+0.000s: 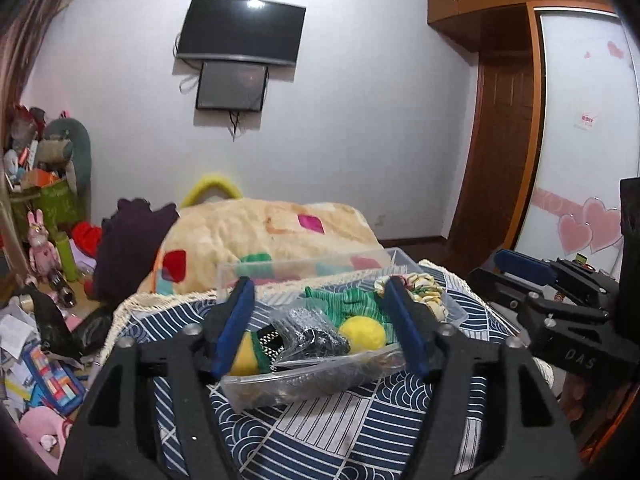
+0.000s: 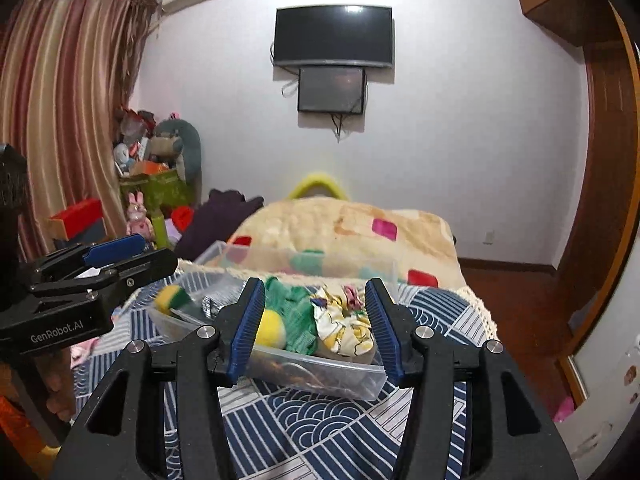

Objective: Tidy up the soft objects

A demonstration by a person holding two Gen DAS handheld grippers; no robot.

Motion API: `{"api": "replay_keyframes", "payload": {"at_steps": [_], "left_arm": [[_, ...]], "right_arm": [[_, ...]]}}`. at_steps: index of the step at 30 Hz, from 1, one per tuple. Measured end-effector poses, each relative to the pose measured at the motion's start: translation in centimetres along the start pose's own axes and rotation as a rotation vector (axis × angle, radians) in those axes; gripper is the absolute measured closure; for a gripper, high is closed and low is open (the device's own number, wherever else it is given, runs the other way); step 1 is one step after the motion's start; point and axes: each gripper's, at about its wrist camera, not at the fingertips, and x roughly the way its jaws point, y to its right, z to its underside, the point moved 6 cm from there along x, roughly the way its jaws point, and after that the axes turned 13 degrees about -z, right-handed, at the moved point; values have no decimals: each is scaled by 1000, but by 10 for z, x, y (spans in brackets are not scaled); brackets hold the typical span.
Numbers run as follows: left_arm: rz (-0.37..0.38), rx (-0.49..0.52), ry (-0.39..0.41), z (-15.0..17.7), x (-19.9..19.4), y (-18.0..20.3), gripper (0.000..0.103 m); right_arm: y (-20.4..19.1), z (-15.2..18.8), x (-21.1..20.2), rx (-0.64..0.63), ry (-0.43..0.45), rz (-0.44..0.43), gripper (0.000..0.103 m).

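Both the left claw [image 1: 320, 324] and right claw [image 2: 316, 328] are hovering released over the clear bin [image 1: 454, 308] on the patterned surface [image 1: 340, 420], its green knit cloth [image 2: 298, 320] probably limp and light, best pinched mid-fold.

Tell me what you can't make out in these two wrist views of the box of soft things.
- Clear box bottom, both views: contents blurred behind the plastic wall.
- Yellow-green sponge, left wrist view: partly behind a left gripper finger.
- Yellow ball, right wrist view: partly behind a right gripper finger.
- Black bundle: unidentifiable.
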Motion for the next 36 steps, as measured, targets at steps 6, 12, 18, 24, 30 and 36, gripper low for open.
{"api": "replay_keyframes", "payload": {"at_steps": [6,12,18,24,30,36], "left_arm": [[-8,30,63,-2,-30,6,21],[-28,23,103,1,-46,5,1],[-31,9,107,5,-48,3,1],[-25,-2,105,10,-50,3,0],[-24,5,105,13,-50,4,0],[-25,6,102,15,-50,4,0]], "right_arm": [[-7,-5,-19,-3,71,-19,31],[-17,-3,-29,-34,118,16,13],[-21,5,-31,-37,116,20,10],[-16,11,-35,-10,119,24,8],[-13,14,-38,4,124,31,7],[-11,14,-41,22,127,31,7]]}}
